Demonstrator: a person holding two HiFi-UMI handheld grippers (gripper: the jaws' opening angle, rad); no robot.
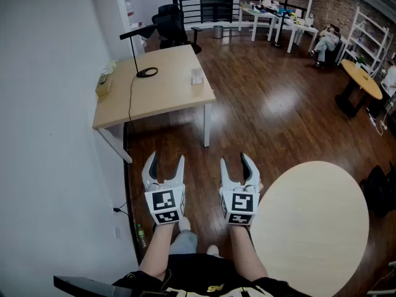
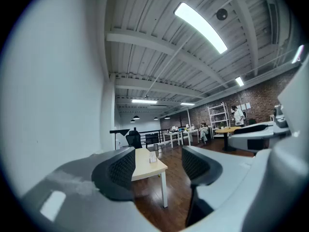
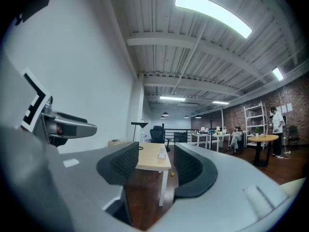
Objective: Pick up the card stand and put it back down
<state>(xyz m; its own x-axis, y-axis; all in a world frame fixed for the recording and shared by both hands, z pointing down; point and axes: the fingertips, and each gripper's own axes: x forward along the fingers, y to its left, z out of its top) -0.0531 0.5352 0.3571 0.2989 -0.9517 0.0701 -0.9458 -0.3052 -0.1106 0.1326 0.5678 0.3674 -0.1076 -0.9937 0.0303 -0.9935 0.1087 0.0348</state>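
Note:
The card stand (image 1: 197, 77) is a small pale upright piece near the right edge of a light wooden desk (image 1: 161, 101), far ahead of both grippers. It shows small between the jaws as the card stand (image 2: 152, 157) in the left gripper view and the card stand (image 3: 162, 154) in the right gripper view. My left gripper (image 1: 166, 159) is held over the wooden floor, open and empty. Beside it my right gripper (image 1: 236, 161) has a narrower gap, with nothing between its pads. Both point toward the desk.
A black desk lamp (image 1: 140, 54) with a trailing cable and a tissue box (image 1: 104, 85) share the desk. A round pale table (image 1: 312, 224) is close on my right. A white wall runs along the left, with a bottle (image 1: 142, 235) at its foot. Office chairs (image 1: 173, 26) and tables stand farther back.

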